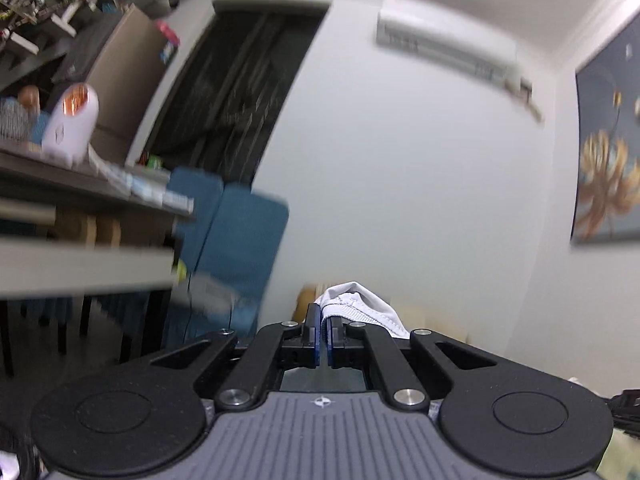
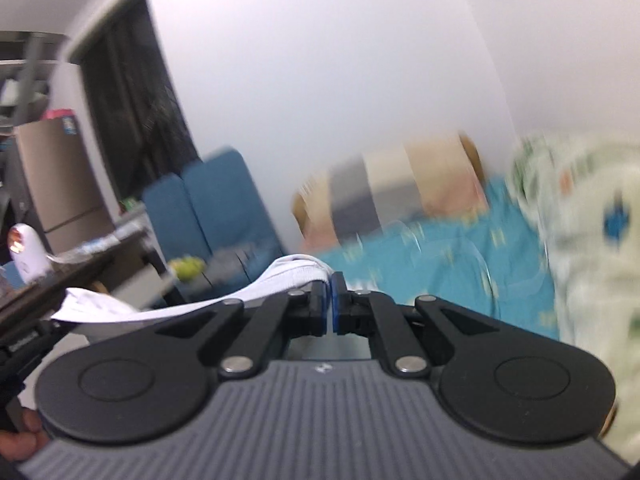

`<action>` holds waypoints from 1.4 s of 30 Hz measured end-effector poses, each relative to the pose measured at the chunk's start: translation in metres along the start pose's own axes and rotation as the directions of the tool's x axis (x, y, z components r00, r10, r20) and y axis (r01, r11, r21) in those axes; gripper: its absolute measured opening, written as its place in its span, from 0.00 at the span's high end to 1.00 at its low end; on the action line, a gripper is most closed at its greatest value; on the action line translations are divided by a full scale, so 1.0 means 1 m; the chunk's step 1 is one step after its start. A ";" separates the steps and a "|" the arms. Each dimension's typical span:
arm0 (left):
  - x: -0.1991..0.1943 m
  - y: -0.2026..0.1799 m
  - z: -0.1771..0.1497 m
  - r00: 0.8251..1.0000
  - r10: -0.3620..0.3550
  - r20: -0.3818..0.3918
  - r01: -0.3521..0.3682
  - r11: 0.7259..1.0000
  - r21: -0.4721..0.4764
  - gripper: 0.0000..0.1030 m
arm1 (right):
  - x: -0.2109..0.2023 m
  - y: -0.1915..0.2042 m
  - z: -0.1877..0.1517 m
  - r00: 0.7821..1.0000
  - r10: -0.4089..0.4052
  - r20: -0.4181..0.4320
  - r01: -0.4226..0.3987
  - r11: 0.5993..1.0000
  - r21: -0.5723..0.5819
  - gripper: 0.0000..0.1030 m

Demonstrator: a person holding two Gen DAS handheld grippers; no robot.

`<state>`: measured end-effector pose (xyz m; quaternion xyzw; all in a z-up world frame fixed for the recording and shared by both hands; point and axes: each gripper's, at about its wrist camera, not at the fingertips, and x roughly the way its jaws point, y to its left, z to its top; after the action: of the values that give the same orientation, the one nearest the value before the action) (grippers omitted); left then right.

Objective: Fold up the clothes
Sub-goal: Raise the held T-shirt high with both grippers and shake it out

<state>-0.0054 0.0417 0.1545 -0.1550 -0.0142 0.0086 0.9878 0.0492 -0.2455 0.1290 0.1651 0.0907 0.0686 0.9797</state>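
White ribbed-knit garment [image 2: 276, 280] held aloft between both tools, above a bed with a turquoise patterned sheet [image 2: 440, 264]. Left gripper [image 1: 324, 320]: blue-padded jaws clamped on a bunched corner with a stitched, ribbed hem, the cloth mounding over to the right of the jaws. Right gripper [image 2: 331, 300]: jaws pressed together on the opposite end; from there the fabric runs leftward as a taut, flat band, lightly creased. Background blurred.

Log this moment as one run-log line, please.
phase: lifting | left gripper: shut on white garment | right gripper: shut on white garment | garment stretched between both
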 end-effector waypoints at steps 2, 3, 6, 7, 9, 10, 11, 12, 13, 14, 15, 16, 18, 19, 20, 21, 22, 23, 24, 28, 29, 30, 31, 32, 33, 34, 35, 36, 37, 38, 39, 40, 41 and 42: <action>-0.011 -0.002 0.042 0.999 -0.023 0.047 0.023 1.000 -0.015 0.97 | -0.021 0.027 0.034 0.998 0.016 0.062 -0.012 0.998 -0.065 0.95; -0.017 -0.004 0.062 0.997 -0.038 0.064 0.039 0.999 -0.021 0.97 | -0.032 0.038 0.050 0.996 0.021 0.092 -0.013 0.996 -0.089 0.95; -0.042 -0.012 0.122 0.989 -0.073 0.125 0.076 0.997 -0.013 0.97 | -0.068 0.066 0.096 0.984 0.045 0.170 -0.024 0.992 -0.121 0.95; -0.051 -0.016 0.141 0.985 -0.085 0.148 0.086 0.996 -0.004 0.97 | -0.081 0.074 0.109 0.979 0.051 0.196 -0.025 0.991 -0.132 0.95; -0.070 -0.024 0.179 0.976 -0.110 0.186 0.108 0.994 0.020 0.97 | -0.108 0.092 0.134 0.967 0.059 0.250 -0.020 0.987 -0.158 0.95; -0.081 -0.029 0.197 0.972 -0.123 0.200 0.121 0.992 0.024 0.97 | -0.123 0.102 0.146 0.960 0.060 0.274 -0.013 0.985 -0.170 0.95; -0.091 -0.032 0.214 0.968 -0.138 0.209 0.136 0.990 0.024 0.97 | -0.137 0.111 0.156 0.953 0.062 0.297 -0.008 0.984 -0.180 0.95; -0.102 -0.037 0.230 0.964 -0.153 0.216 0.151 0.988 0.024 0.97 | -0.151 0.118 0.166 0.946 0.065 0.318 -0.006 0.983 -0.185 0.95; -0.113 -0.041 0.244 0.961 -0.166 0.223 0.165 0.986 0.024 0.97 | -0.165 0.124 0.175 0.939 0.069 0.338 -0.004 0.982 -0.189 0.95; -0.125 -0.044 0.258 0.957 -0.180 0.227 0.179 0.984 0.026 0.97 | -0.178 0.131 0.184 0.931 0.070 0.357 0.000 0.981 -0.193 0.95; -0.138 -0.049 0.270 0.954 -0.190 0.233 0.188 0.982 0.032 0.97 | -0.192 0.138 0.190 0.924 0.070 0.376 0.005 0.980 -0.197 0.95; -0.150 -0.053 0.281 0.950 -0.199 0.239 0.195 0.980 0.040 0.97 | -0.207 0.144 0.196 0.916 0.072 0.394 0.009 0.980 -0.200 0.95; -0.174 -0.059 0.297 0.945 -0.210 0.252 0.201 0.978 0.061 0.97 | -0.233 0.154 0.205 0.905 0.075 0.419 0.012 0.979 -0.202 0.95; -0.187 -0.061 0.305 0.942 -0.215 0.256 0.205 0.977 0.066 0.97 | -0.245 0.156 0.208 0.901 0.078 0.427 0.011 0.980 -0.201 0.95; -0.197 -0.063 0.311 0.941 -0.223 0.254 0.213 0.975 0.066 0.97 | -0.254 0.157 0.211 0.898 0.080 0.433 0.009 0.980 -0.200 0.95; -0.208 -0.065 0.317 0.940 -0.230 0.251 0.221 0.973 0.065 0.97 | -0.263 0.158 0.213 0.895 0.083 0.437 0.007 0.980 -0.200 0.95; -0.220 -0.067 0.323 0.940 -0.235 0.246 0.227 0.972 0.060 0.97 | -0.271 0.158 0.215 0.895 0.084 0.437 0.004 0.980 -0.198 0.95; -0.225 -0.066 0.326 0.943 -0.235 0.236 0.230 0.972 0.052 0.97 | -0.275 0.158 0.217 0.898 0.087 0.431 -0.002 0.981 -0.194 0.95; -0.222 -0.065 0.325 0.947 -0.235 0.217 0.231 0.972 0.044 0.97 | -0.277 0.158 0.219 0.902 0.089 0.422 -0.010 0.982 -0.187 0.95; -0.204 -0.062 0.312 0.964 -0.224 0.144 0.222 0.975 0.026 0.97 | -0.252 0.147 0.214 0.929 0.081 0.360 -0.030 0.989 -0.146 0.95; -0.190 -0.060 0.302 0.969 -0.213 0.122 0.210 0.977 0.032 0.97 | -0.239 0.141 0.211 0.937 0.075 0.341 -0.029 0.990 -0.137 0.95; -0.176 -0.057 0.292 0.974 -0.201 0.101 0.198 0.979 0.039 0.97 | -0.226 0.136 0.207 0.944 0.069 0.321 -0.028 0.991 -0.128 0.95; -0.156 -0.054 0.279 0.978 -0.192 0.079 0.189 0.981 0.044 0.97 | -0.212 0.130 0.203 0.951 0.062 0.303 -0.025 0.992 -0.124 0.95; -0.136 -0.052 0.266 0.982 -0.182 0.058 0.180 0.983 0.048 0.97 | -0.197 0.124 0.199 0.957 0.053 0.284 -0.019 0.992 -0.123 0.95; -0.114 -0.050 0.253 0.984 -0.172 0.036 0.170 0.984 0.048 0.97 | -0.179 0.117 0.195 0.964 0.042 0.264 -0.011 0.993 -0.120 0.95; -0.093 -0.048 0.239 0.987 -0.162 0.015 0.161 0.986 0.049 0.97 | -0.160 0.109 0.191 0.970 0.030 0.242 -0.002 0.993 -0.114 0.95; -0.070 -0.045 0.226 0.988 -0.153 -0.007 0.153 0.987 0.050 0.97 | -0.138 0.101 0.188 0.975 0.016 0.220 0.008 0.994 -0.108 0.95; -0.042 -0.041 0.209 0.989 -0.145 -0.031 0.147 0.988 0.052 0.96 | -0.116 0.093 0.184 0.980 0.001 0.198 0.019 0.995 -0.101 0.95; -0.016 -0.036 0.193 0.989 -0.138 -0.055 0.141 0.989 0.052 0.96 | -0.093 0.083 0.180 0.984 -0.013 0.178 0.030 0.995 -0.093 0.95; 0.012 -0.031 0.178 0.988 -0.130 -0.078 0.135 0.990 0.049 0.96 | -0.069 0.071 0.177 0.987 -0.025 0.157 0.038 0.996 -0.081 0.95; 0.039 -0.026 0.163 0.987 -0.125 -0.098 0.130 0.991 0.045 0.96 | -0.042 0.060 0.173 0.990 -0.039 0.135 0.050 0.996 -0.072 0.95; 0.068 -0.023 0.147 0.986 -0.117 -0.118 0.124 0.991 0.047 0.96 | -0.015 0.048 0.169 0.992 -0.055 0.113 0.062 0.996 -0.065 0.95; 0.098 -0.020 0.130 0.984 -0.112 -0.136 0.120 0.992 0.050 0.96 | 0.013 0.038 0.164 0.993 -0.071 0.093 0.077 0.995 -0.064 0.95; 0.128 -0.018 0.114 0.983 -0.106 -0.150 0.115 0.992 0.056 0.96 | 0.041 0.029 0.158 0.993 -0.087 0.077 0.093 0.993 -0.069 0.95</action>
<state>0.1194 0.0623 0.2717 -0.1224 0.0503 -0.0572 0.9896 0.1179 -0.2609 0.2793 0.1277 0.0594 0.0214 0.9898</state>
